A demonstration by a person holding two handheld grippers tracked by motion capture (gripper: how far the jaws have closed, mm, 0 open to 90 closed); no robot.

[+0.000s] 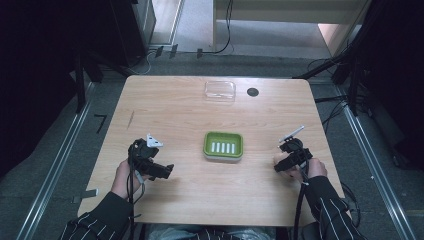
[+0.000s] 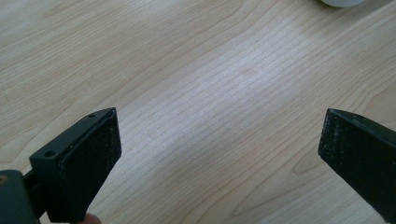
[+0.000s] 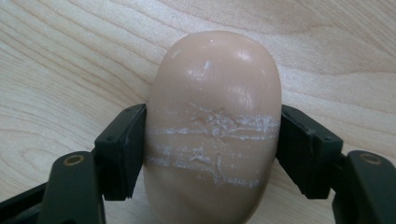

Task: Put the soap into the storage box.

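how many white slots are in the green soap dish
5, side by side in a row across the middle of the green soap dish at the table's centre; none looks hidden.

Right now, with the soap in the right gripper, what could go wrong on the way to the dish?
The soap is rounded and smooth, pinched at its sides by the right gripper; it may slip or twist out. Its scraped white marks suggest squeezing harder could gouge it. The green dish is small, so a drop may miss.
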